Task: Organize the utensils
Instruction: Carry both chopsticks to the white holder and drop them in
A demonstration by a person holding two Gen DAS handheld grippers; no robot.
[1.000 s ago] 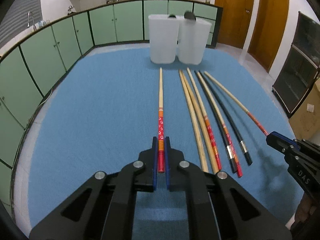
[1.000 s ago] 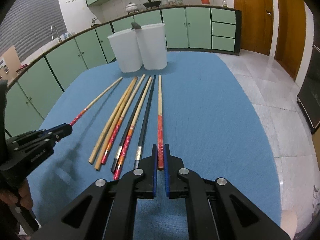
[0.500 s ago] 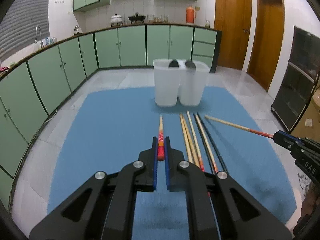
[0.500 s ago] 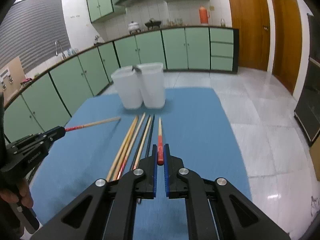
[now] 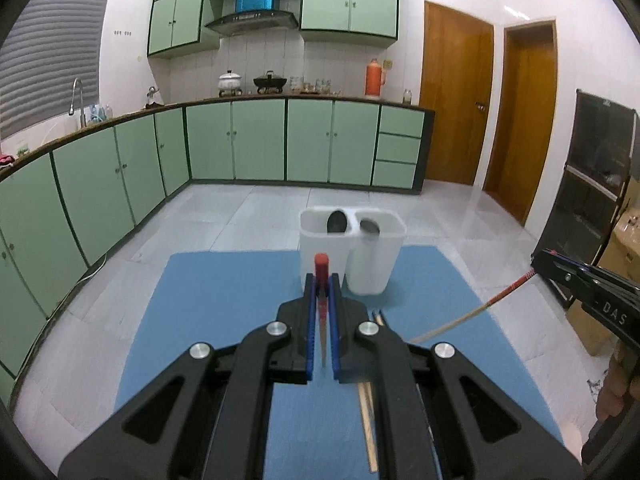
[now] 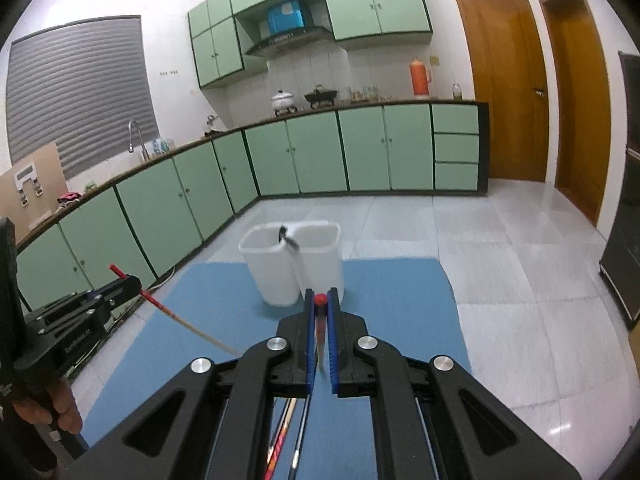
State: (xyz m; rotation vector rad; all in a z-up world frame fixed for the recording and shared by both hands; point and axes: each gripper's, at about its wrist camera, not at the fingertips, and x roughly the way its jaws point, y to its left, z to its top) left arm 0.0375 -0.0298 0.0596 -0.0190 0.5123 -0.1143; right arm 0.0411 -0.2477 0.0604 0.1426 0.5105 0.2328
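My left gripper (image 5: 322,280) is shut on a red-ended chopstick (image 5: 321,264), held well above the blue mat (image 5: 224,300) with its tip hanging down. My right gripper (image 6: 320,296) is shut on another red-ended chopstick (image 6: 319,301), also lifted. Each gripper shows in the other's view, the right one (image 5: 540,260) and the left one (image 6: 134,280), each with its chopstick slanting down. Two white containers (image 5: 348,256) stand side by side at the mat's far edge, each with a dark spoon inside. Several chopsticks (image 6: 286,428) lie on the mat below the grippers, mostly hidden.
The mat covers a table in a kitchen with green cabinets (image 5: 260,144) along the far and left walls. Wooden doors (image 5: 456,96) are at the right. A dark cabinet (image 5: 596,184) and a cardboard box (image 5: 624,248) stand at the far right.
Both grippers have risen high above the mat, each lifting its chopstick off the surface. The chopsticks now hang tip-down and the containers appear farther below.
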